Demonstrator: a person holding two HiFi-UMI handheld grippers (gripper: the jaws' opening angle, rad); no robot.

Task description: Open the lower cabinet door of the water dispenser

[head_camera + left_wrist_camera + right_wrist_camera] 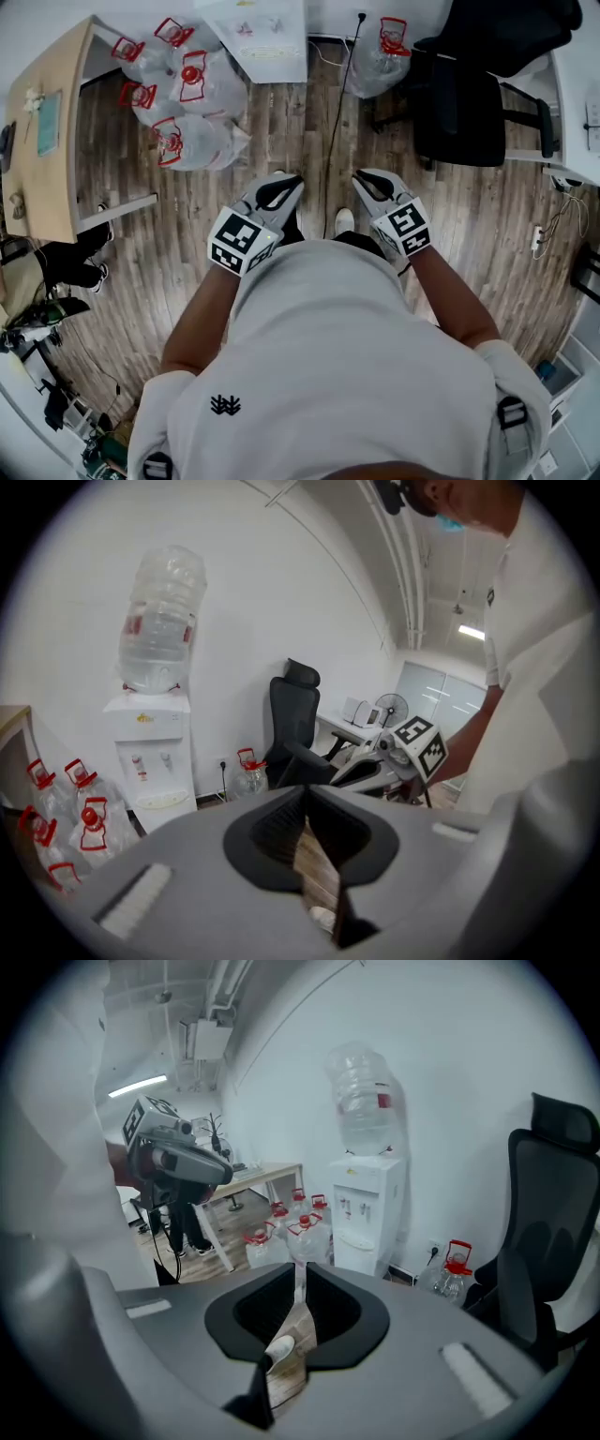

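Observation:
The white water dispenser [253, 37] stands against the far wall with a clear bottle on top [159, 621]; it also shows in the right gripper view [367, 1208]. Its lower cabinet is mostly hidden behind the gripper bodies, and I cannot make out the door. I hold both grippers close in front of my chest, well short of the dispenser. My left gripper [289, 178] [305, 794] has its jaws together with nothing between them. On my right gripper [361, 175] [300, 1269] the jaws stand a narrow slit apart, holding nothing.
Several clear water jugs with red caps [183, 103] lie left of the dispenser, and one more [384, 52] stands to its right. A black office chair [469, 103] is at the right, a wooden desk [47, 131] at the left. A black cord [337, 122] runs across the wood floor.

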